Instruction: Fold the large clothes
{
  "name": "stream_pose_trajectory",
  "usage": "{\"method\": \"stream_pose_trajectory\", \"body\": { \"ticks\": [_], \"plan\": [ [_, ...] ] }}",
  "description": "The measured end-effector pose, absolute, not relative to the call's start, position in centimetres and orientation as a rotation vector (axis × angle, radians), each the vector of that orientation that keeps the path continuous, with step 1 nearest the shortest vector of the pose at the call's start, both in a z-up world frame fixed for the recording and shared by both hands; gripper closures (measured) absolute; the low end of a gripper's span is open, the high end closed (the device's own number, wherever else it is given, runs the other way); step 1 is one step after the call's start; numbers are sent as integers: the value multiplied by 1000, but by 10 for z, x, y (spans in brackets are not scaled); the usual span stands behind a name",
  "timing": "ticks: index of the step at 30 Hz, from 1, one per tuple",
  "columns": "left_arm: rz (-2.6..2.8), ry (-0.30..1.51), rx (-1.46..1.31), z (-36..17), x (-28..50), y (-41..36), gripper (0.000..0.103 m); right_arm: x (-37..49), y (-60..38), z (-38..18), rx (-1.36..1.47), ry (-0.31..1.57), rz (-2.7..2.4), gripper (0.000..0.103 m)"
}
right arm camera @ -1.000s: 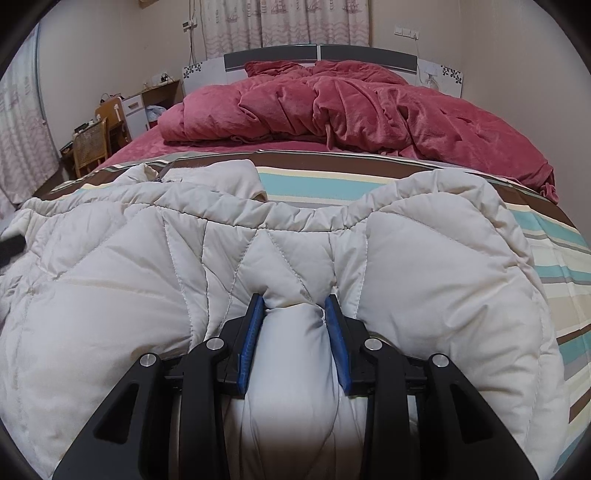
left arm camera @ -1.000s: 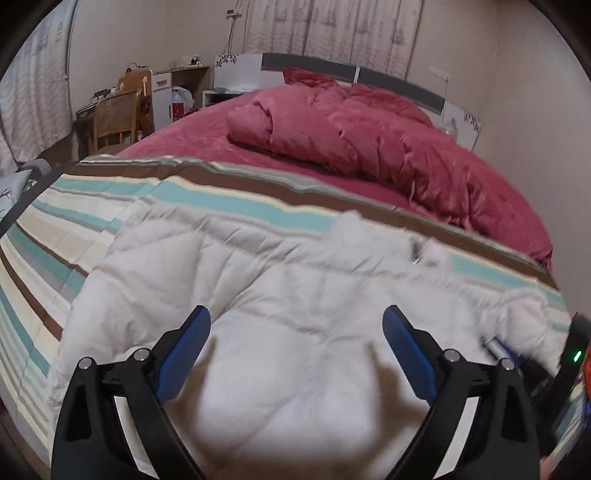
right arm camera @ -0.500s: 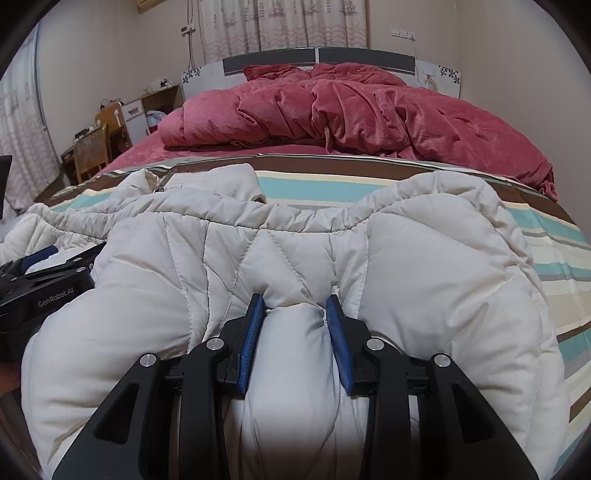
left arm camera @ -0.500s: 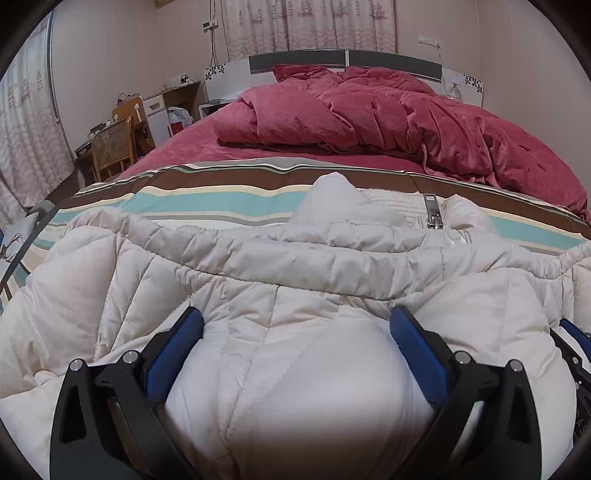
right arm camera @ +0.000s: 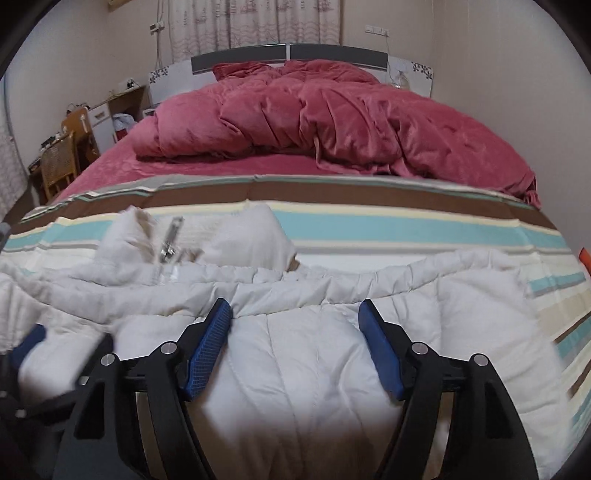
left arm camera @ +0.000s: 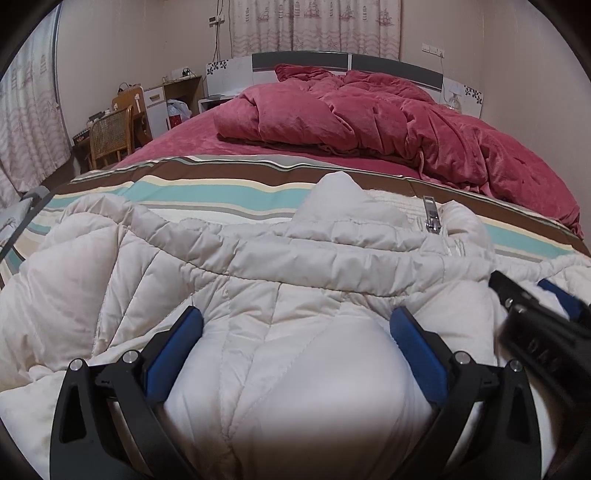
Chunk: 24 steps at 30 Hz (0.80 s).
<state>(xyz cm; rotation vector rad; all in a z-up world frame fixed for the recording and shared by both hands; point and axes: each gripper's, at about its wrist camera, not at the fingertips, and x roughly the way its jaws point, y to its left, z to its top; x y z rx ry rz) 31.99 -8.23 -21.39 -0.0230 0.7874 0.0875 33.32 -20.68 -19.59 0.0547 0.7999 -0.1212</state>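
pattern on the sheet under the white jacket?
Horizontal stripes of brown, teal, cream and grey on the sheet, under the white jacket; clearest in the right wrist view.

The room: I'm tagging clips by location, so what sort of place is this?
A bedroom in a home: a bed with a headboard and red duvet, curtains behind it.

One white padded jacket (left arm camera: 280, 280) is seen, spread on one striped blanket (left arm camera: 207, 192). One bed (left arm camera: 177, 144) is counted, with one crumpled red duvet (left arm camera: 369, 114) on it. Two tongs are counted: the left tongs (left arm camera: 295, 328) and the right tongs (right arm camera: 295, 321), each with two blue pads. One metal zipper pull (left arm camera: 430, 214) is seen. One wicker-backed chair (left arm camera: 110, 136) is seen.
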Motion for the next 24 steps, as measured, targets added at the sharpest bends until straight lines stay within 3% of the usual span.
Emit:
{"method": "stream_pose_trajectory", "body": {
  "ticks": [4,11,19,24],
  "plan": [
    [92,791,-18,-215,320,-83,2,328,-202,-207,29,730,-145,31],
    [52,835,8,-203,316,-80,2,334,-204,-205,30,765,-125,29],
    [113,751,66,-158,305,-37,2,298,-235,-164,59,716,-51,27],
    [177,815,87,-180,328,-12,2,300,-273,-167,57,739,-132,27]
  ]
}}
